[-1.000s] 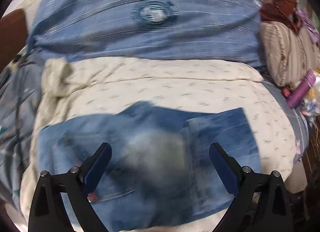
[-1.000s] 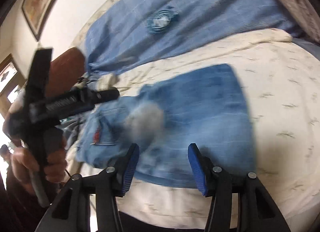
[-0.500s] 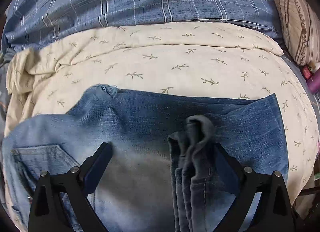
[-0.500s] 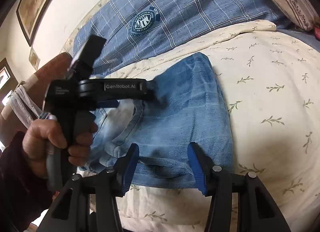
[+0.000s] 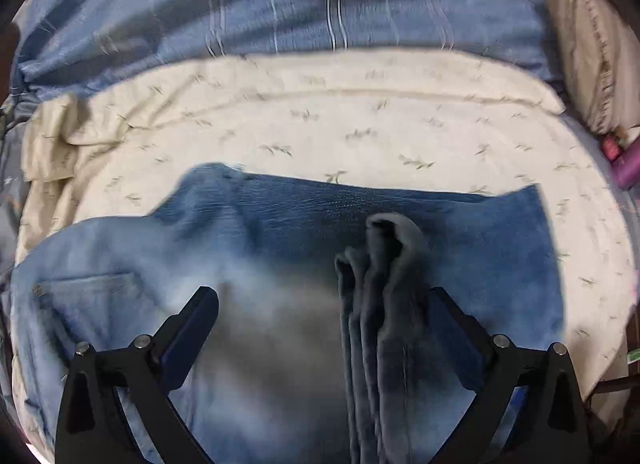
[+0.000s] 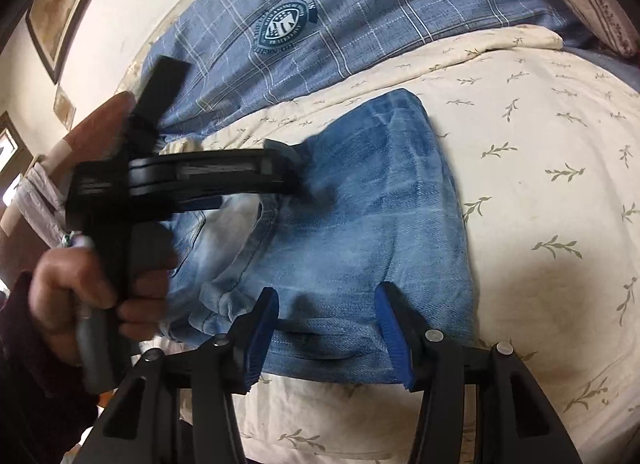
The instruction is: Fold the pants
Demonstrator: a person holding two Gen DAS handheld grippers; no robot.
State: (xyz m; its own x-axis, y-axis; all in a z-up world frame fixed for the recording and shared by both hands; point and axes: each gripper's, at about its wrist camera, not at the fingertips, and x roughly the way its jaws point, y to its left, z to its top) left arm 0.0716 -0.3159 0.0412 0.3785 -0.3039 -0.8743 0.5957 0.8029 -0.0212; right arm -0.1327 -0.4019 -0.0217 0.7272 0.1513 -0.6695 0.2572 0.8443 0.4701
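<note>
Folded blue jeans lie on a cream leaf-print sheet. My left gripper hangs just over them, jaws wide open. A raised bunch of denim folds stands close to its right finger, well apart from the left one. The right wrist view shows the jeans with a hand holding the left gripper, tips down on the cloth. My right gripper is open over the near edge of the jeans, and its pads do not press on the denim.
A blue plaid cloth with a crest covers the far part of the bed. A striped pillow and a purple bottle lie at the right edge. A framed picture hangs on the wall to the left.
Both grippers have come down closer to the jeans. The left one moved in over the cloth, and a bunch of folds now stands by its right finger.
</note>
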